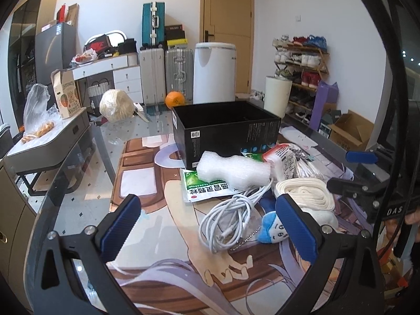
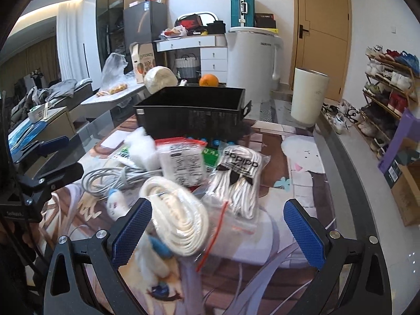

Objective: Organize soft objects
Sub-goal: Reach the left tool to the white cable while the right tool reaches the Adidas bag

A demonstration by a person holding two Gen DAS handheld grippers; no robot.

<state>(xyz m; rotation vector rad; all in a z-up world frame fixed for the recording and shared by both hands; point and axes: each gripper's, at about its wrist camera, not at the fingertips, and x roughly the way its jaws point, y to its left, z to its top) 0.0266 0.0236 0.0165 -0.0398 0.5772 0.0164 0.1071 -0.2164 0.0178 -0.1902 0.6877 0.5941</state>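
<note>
Between my left gripper's (image 1: pixel 208 221) blue-padded jaws, spread wide and holding nothing, lies bare printed mat on the glass-topped bench (image 1: pixel 78 162). Just right of that gap sits the pile of soft things: a tangled white charging cable (image 1: pixel 228 218), a small blue-and-white plush keychain (image 1: pixel 271 227) touching my right-hand pad, and a flat coil of cream woven strap (image 1: pixel 307 193) behind it. Farther back, a white foam sheet (image 1: pixel 233 169) rests on a green-and-white medicine sachet (image 1: pixel 202 187), both against the front of the open black cardboard box (image 1: pixel 225 128), which looks empty as far as I can see. Over on the right wrist view, my right gripper (image 2: pixel 218 229) is likewise spread wide and gripping nothing; the cream strap coil (image 2: pixel 176 220) lies blurred just inside its left pad, on a clear zip bag with a red strip (image 2: pixel 223 223). Beyond, a clear packet of white laces with a black logo (image 2: pixel 240 176) lies beside a white labelled pack (image 2: pixel 183 165).
</note>
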